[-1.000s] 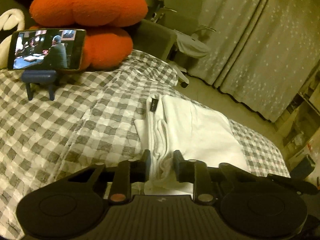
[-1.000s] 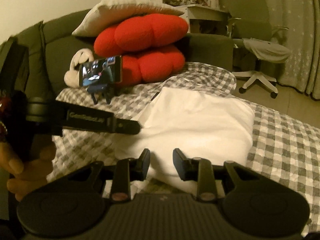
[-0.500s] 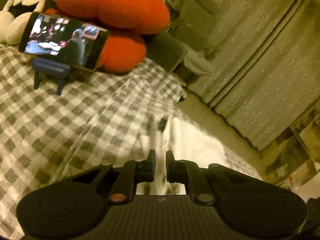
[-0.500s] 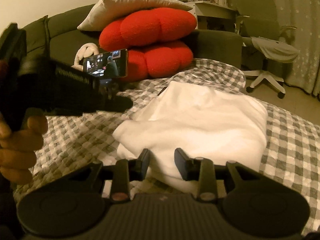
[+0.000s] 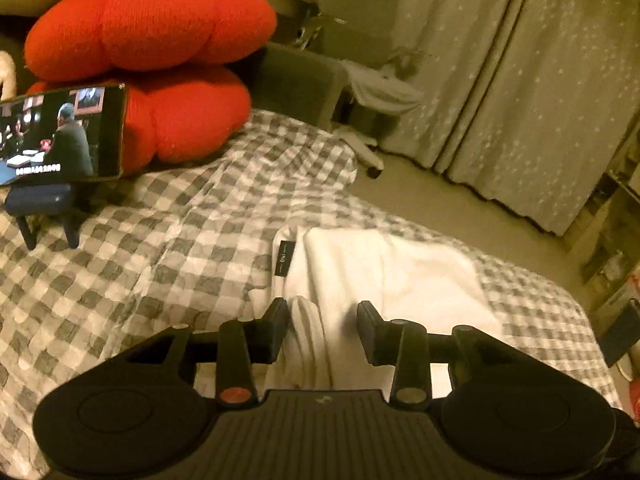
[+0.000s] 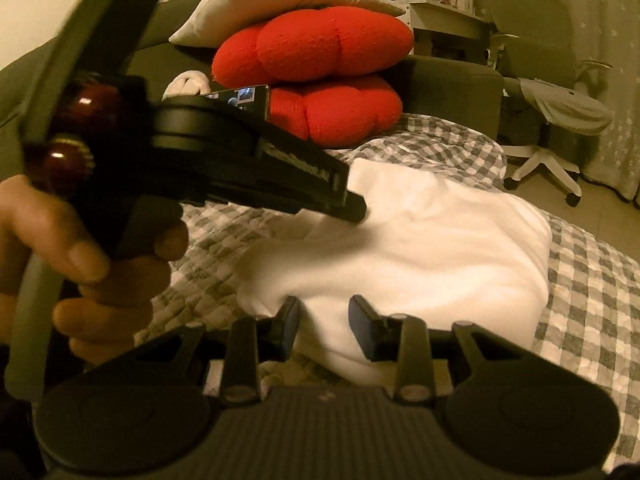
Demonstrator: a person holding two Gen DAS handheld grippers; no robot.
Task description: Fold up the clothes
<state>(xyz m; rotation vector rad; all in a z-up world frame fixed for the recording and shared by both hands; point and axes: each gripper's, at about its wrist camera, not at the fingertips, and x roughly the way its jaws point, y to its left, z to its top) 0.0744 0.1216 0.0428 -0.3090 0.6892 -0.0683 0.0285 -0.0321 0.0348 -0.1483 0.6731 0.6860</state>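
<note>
We see the folded garment point(image 5: 384, 280) lying on the bed point(image 5: 160, 272), the phone point(image 5: 60, 136) on its stand point(image 5: 40, 204) behind-left of it, cushions point(image 5: 160, 60) behind the phone, and the office chair point(image 6: 560, 108) beyond the bed's right side.

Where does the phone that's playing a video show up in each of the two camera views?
Left wrist view: the phone stands at the left edge on a small stand.
Right wrist view: the phone is upper centre-left, mostly hidden by the left hand-held gripper.
Shared landmark: the red cushions behind it.
</note>
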